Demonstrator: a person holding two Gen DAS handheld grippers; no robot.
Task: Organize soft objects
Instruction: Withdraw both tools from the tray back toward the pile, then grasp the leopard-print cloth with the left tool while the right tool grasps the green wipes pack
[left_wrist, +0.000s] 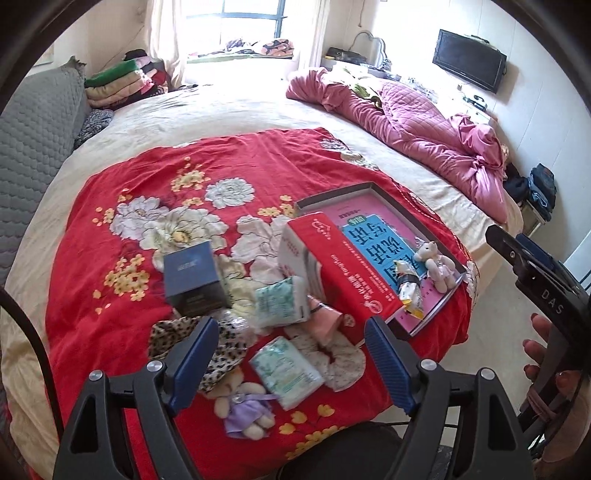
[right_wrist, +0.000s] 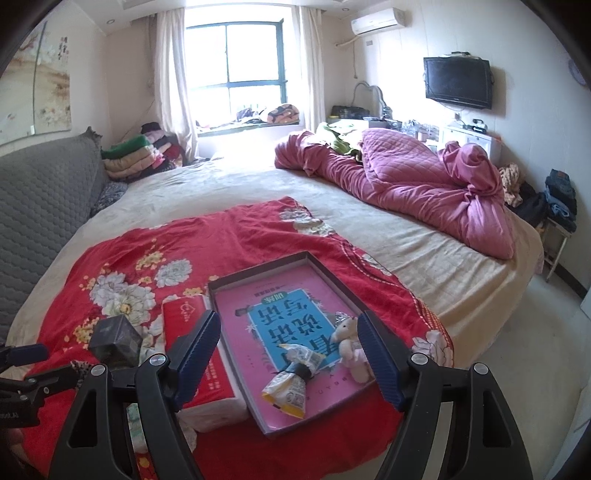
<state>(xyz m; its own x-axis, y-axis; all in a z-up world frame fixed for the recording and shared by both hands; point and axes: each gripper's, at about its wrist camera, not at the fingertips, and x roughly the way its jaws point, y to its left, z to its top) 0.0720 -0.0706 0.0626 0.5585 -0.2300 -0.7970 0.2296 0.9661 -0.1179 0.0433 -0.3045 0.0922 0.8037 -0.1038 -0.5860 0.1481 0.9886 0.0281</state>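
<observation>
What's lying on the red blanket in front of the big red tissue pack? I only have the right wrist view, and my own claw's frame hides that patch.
Observer: A small bear in a purple dress lies near the front edge of the red blanket.
Operator: Anything else soft close to it?
Observer: Yes, a floral scrunchie lies a little to the bear's right in the left wrist view.
Operator: Is the left claw holding anything?
Observer: No, the left claw hangs open and empty above those things.
</observation>
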